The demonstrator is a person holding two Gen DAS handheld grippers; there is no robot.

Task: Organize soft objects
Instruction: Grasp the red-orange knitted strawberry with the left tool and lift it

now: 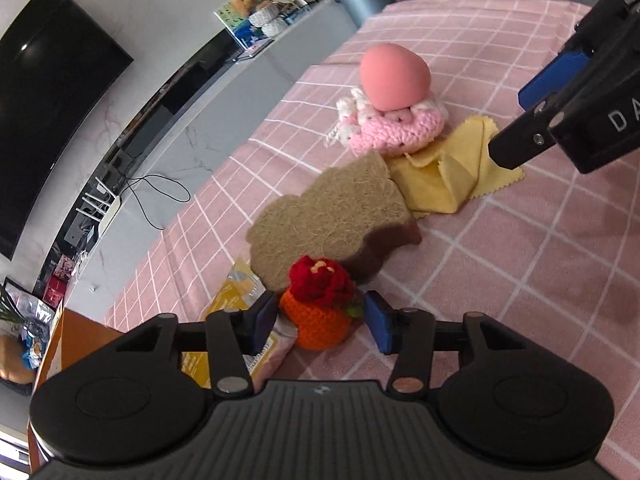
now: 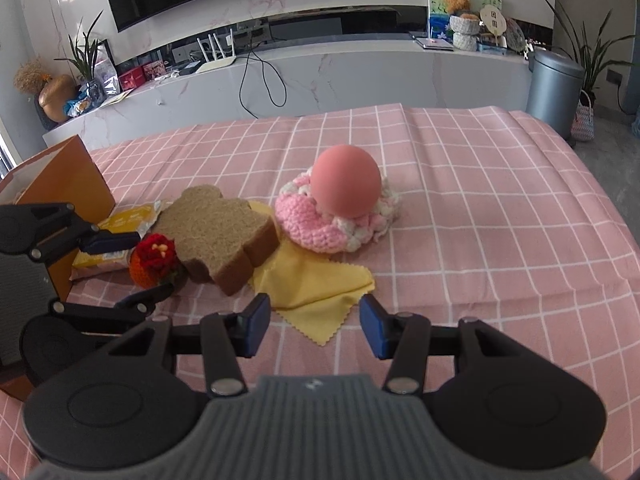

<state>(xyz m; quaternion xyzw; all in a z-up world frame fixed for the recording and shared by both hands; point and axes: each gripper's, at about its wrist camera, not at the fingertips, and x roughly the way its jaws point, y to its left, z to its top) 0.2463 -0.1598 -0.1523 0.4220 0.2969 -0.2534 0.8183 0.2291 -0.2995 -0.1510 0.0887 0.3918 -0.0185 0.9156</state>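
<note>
The left gripper (image 1: 320, 316) is down over the small orange crocheted pot with its red knitted flower (image 1: 320, 308), jaws spread to either side of it; from the right wrist view there looks to be a gap at each pad, so nothing is pinched yet. The pot sits near the left edge of the pink checked tablecloth (image 1: 520, 280), close against the brown bread-slice-shaped sponge (image 1: 332, 224) and beside a yellow plastic packet (image 1: 236, 292). That crowding is the hazard: a closing pad could catch the packet's edge or nudge the sponge, and a soft knitted thing may squash and slip out sideways.

Over on the right, the right gripper (image 2: 314, 322) hangs with jaws apart and empty above the near corner of the pale yellow zigzag-edged cloth (image 2: 316, 284). The cloth runs under the sponge and the pink-and-white crocheted mat (image 2: 320, 224), and a smooth pink ball (image 2: 346, 182) is perched on that mat. Tug the cloth and the ball could well roll off.
</note>
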